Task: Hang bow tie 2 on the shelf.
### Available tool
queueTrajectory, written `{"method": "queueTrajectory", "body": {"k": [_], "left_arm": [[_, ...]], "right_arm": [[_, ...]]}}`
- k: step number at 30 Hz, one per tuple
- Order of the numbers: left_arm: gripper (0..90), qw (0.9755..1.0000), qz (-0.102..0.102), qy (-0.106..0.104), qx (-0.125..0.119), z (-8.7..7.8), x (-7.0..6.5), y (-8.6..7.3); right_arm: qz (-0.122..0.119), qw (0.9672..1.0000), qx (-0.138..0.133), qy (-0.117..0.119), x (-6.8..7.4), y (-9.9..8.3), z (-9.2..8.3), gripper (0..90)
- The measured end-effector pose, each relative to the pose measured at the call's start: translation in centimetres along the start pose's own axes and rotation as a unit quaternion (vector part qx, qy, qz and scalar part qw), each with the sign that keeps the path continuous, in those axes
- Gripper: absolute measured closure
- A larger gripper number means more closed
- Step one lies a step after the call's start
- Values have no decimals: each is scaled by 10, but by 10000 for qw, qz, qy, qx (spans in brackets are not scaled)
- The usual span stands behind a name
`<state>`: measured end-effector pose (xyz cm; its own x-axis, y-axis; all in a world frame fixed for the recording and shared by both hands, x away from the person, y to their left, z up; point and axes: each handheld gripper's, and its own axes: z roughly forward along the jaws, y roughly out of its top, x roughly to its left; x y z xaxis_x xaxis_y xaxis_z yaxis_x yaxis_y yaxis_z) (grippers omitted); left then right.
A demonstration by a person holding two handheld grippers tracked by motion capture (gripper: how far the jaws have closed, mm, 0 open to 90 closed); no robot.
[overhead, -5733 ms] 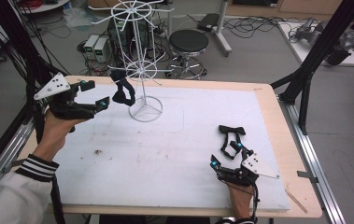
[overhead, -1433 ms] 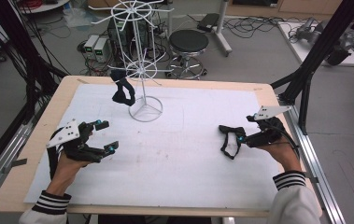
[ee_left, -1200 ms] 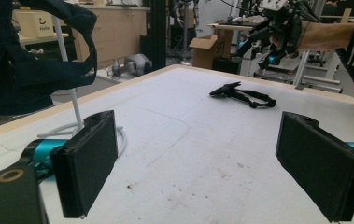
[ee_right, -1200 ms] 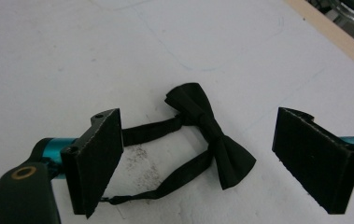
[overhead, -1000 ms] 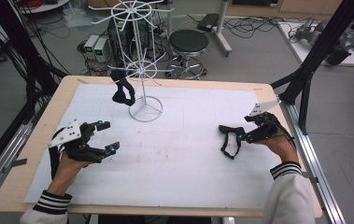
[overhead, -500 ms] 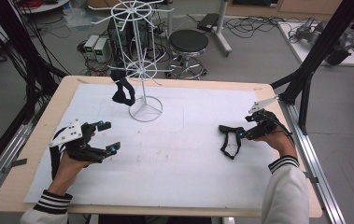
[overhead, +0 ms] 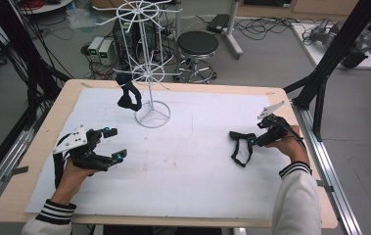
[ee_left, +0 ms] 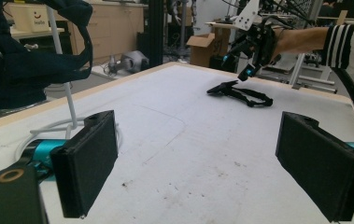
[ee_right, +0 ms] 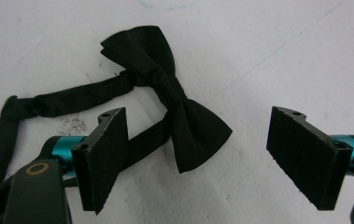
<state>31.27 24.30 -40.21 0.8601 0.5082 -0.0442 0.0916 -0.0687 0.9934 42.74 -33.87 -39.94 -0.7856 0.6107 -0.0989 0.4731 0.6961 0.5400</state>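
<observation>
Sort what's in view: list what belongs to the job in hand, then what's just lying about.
In the job:
- black bow tie lying on the table
- right gripper, open over it
- white wire rack
- dark bow tie hanging on the rack

Lying about:
- left gripper, open, nothing between its jaws
- stool
- floor cables

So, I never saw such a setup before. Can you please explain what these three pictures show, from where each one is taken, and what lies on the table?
A person sits at a table and holds a tool with two black jaws in each hand. One picture looks down from above. The other two come from small cameras riding on the tools, looking along their jaws. On the white cover lies a black bow tie with its strap. The right hand-held gripper hovers over it, jaws open, nothing held. The left hand-held gripper is also open and empty. Farther back stands a white wire rack with another black bow tie hanging on it.
</observation>
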Motion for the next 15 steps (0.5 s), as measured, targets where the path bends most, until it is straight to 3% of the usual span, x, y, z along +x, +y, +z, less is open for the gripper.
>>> {"method": "queueTrajectory", "body": {"k": [10, 13, 15], "left_arm": [[134, 10000, -40, -1, -8, 0, -1, -1], [134, 10000, -37, 5, 0, 0, 0, -1], [134, 10000, -39, 4, -4, 0, 0, -1]], "right_arm": [[33, 9997, 221, 76, -2, -1, 11, 338], [-112, 9993, 346, 68, -2, 0, 15, 381], [-72, 9992, 390, 82, -3, 0, 17, 402]]}}
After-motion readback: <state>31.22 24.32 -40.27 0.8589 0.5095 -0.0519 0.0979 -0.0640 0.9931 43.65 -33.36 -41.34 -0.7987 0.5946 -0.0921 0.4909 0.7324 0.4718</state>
